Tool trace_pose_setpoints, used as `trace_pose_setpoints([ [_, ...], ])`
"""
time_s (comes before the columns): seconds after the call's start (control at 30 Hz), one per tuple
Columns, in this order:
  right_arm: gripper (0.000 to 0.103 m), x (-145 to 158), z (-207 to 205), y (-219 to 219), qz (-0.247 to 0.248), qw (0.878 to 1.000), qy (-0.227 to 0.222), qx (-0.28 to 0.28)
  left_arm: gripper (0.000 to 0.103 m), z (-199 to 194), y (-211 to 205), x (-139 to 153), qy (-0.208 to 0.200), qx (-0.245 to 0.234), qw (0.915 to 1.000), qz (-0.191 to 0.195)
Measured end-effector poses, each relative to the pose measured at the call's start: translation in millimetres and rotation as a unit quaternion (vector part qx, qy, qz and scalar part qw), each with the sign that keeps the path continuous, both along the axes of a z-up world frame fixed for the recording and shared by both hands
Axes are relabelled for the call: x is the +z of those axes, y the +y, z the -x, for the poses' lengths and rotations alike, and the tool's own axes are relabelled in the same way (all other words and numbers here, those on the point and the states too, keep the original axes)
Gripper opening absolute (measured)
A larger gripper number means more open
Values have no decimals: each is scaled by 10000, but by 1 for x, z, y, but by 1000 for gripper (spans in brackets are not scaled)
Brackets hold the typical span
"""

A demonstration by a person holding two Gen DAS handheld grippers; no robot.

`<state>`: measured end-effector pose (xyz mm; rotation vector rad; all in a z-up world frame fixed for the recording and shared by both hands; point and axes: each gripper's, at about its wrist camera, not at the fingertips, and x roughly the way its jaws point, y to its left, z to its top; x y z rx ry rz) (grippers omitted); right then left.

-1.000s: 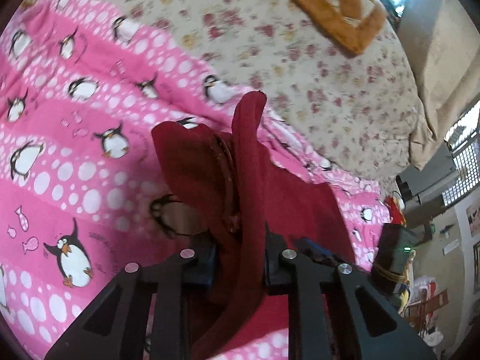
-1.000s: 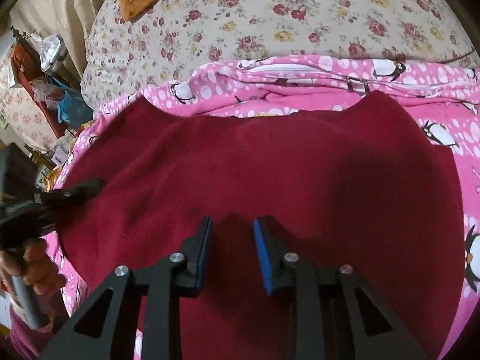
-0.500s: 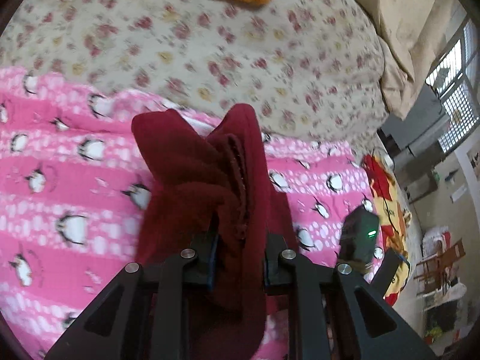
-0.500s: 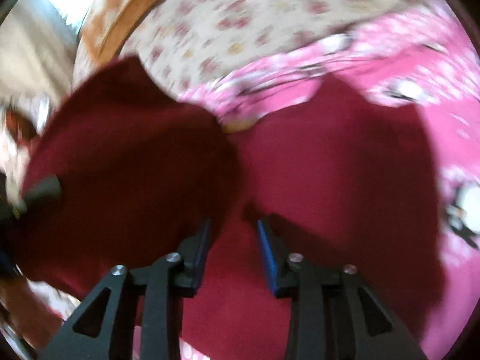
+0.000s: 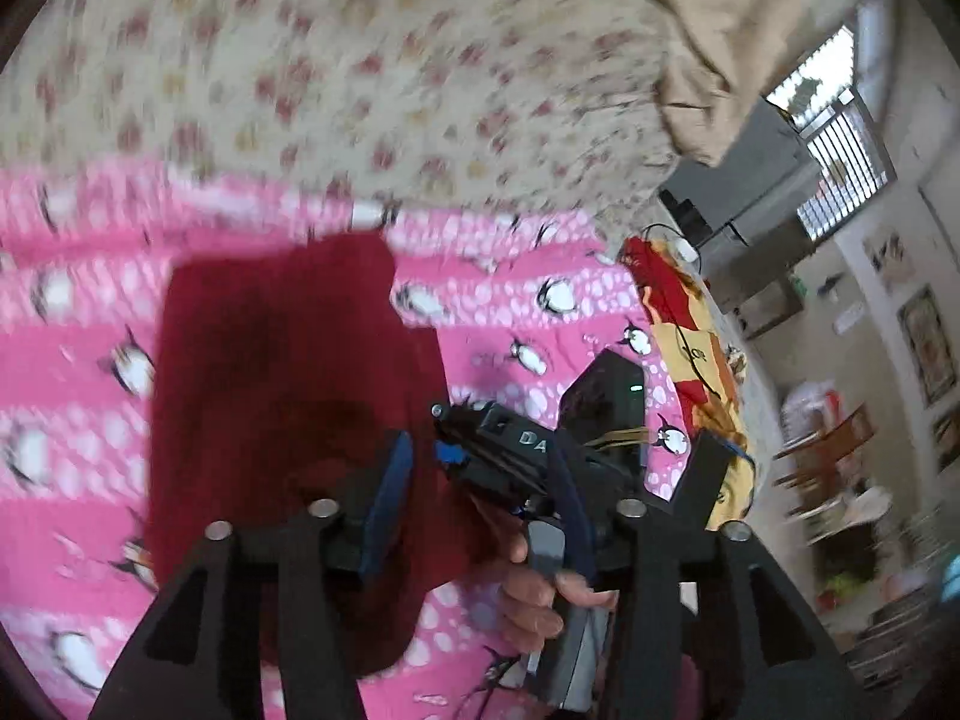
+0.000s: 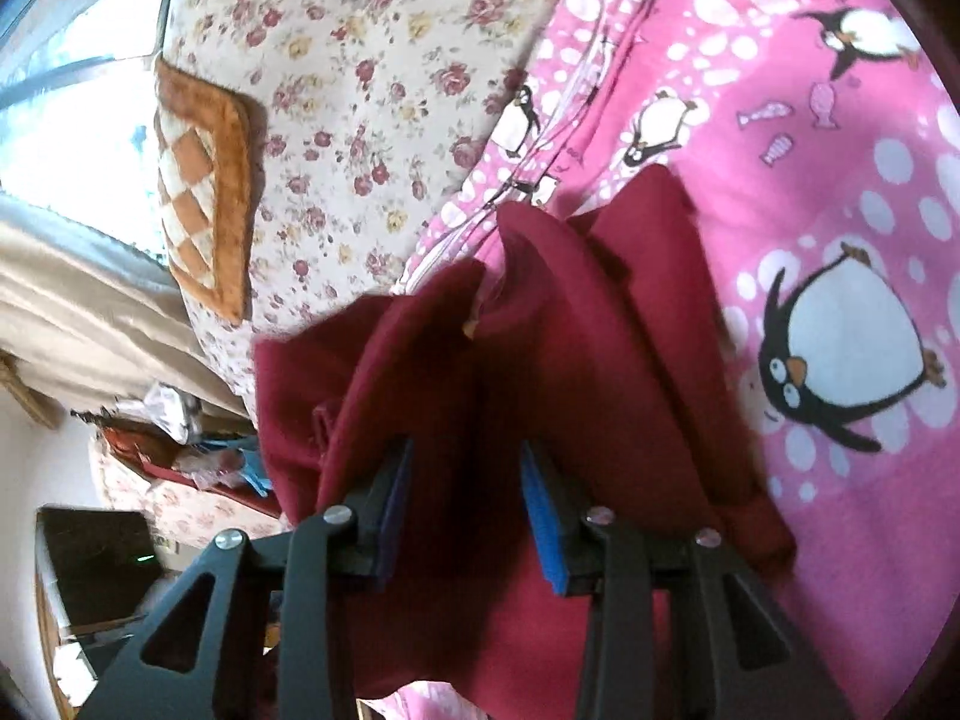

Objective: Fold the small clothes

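Maroon garment (image 5: 282, 396) now lies doubled on the pink penguin blanket (image 5: 78, 324). My left claw (image 5: 480, 498) has just opened and let go; right claw (image 6: 465, 495) sits half-open around bunched cloth. Fold landed, next is flattening.

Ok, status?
Left gripper just opened, jaws empty. Right gripper jaws just closing slightly, maroon garment between, ungripped. Garment part-folded on penguin blanket. Nothing in the way.
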<state>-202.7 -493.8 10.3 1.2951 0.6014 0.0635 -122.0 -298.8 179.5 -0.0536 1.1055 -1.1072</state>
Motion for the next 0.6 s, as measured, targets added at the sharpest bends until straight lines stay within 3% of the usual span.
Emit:
trace_pose_setpoints([
  [0.07,38,0,2,-1,-59,10000,-9,-34,27,3,14,13,-269,64,9996,19],
  [0.13,39,2,5,-3,-122,9998,86,-96,27,-3,35,11,-240,354,9991,-52],
  [0.17,41,2,8,-5,-157,9996,119,-181,27,-9,44,7,-232,548,9982,-95],
  [0.2,53,2,13,-7,-150,9993,156,-309,27,-14,57,1,-248,817,9962,-157],
  [0.27,57,-1,18,-10,-309,9985,-3,-451,27,-20,71,-14,-237,1065,9936,-296],
  [0.4,61,-1,21,-9,-361,9982,-169,-438,27,-14,74,-55,70,837,9947,-586],
  [0.6,70,12,16,0,113,9998,-120,-146,27,16,53,-80,-62,428,9962,-760],
])
